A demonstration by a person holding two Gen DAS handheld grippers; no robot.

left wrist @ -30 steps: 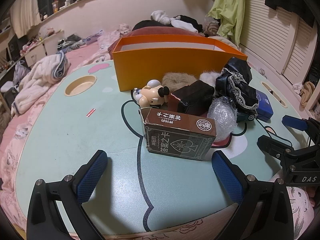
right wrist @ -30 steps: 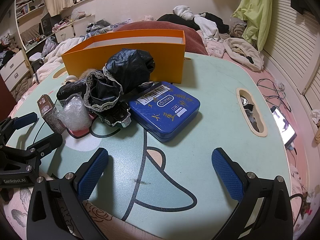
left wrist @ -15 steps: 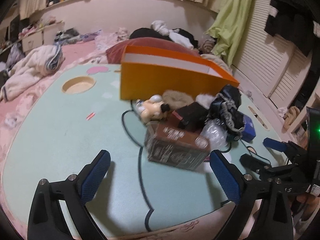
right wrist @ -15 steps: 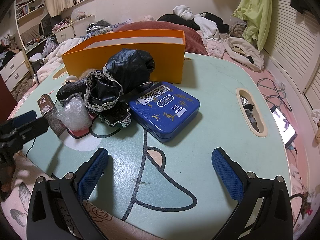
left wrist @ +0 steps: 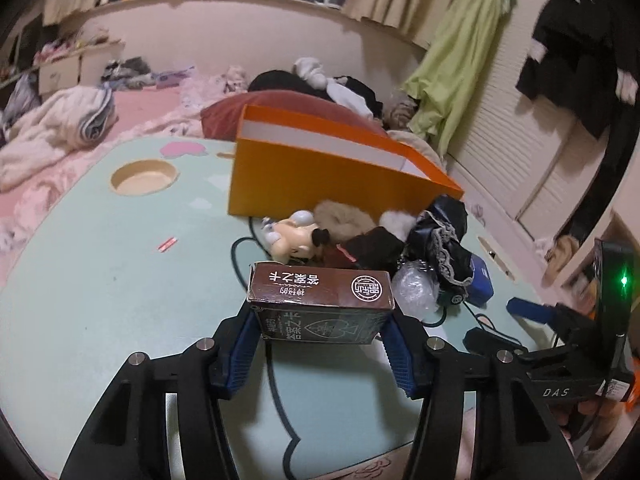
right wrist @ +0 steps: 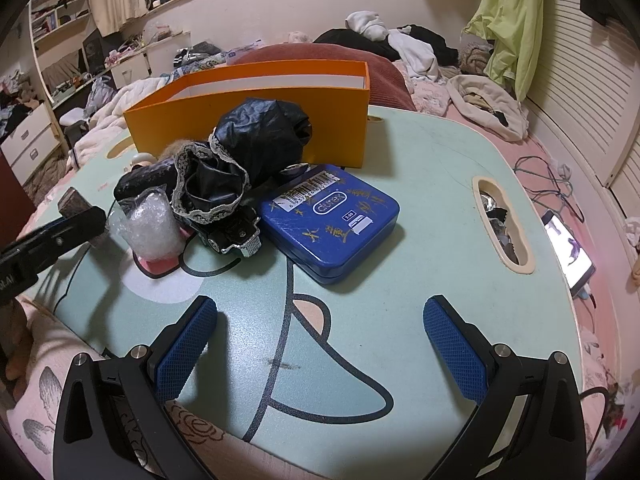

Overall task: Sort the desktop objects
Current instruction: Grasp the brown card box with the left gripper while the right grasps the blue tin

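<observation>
My left gripper (left wrist: pixel 320 344) is shut on a brown card box (left wrist: pixel 320 300) with Chinese print and holds it above the pale green table (left wrist: pixel 100 280). Behind it lie a small mouse figure (left wrist: pixel 294 236), a fur piece (left wrist: pixel 344 220), a dark pouch (left wrist: pixel 376 246), a black lace-trimmed cloth (left wrist: pixel 444 232) and a bubble-wrap wad (left wrist: pixel 414 286). The orange box (left wrist: pixel 320 180) stands open at the back. My right gripper (right wrist: pixel 320 344) is open and empty near the front edge, short of a blue tin (right wrist: pixel 332 220), a black toy car (right wrist: pixel 236 236) and the black cloth (right wrist: pixel 256 148).
The table has a round cup hole (left wrist: pixel 144 178) at the left and a slot (right wrist: pixel 502 228) at the right with bits in it. A lit phone (right wrist: pixel 570 258) lies off the right edge. Bedding and clothes surround the table. The right gripper shows in the left wrist view (left wrist: pixel 520 320).
My left gripper closed on the brown card box and lifted it off the table. The right gripper has not moved.
</observation>
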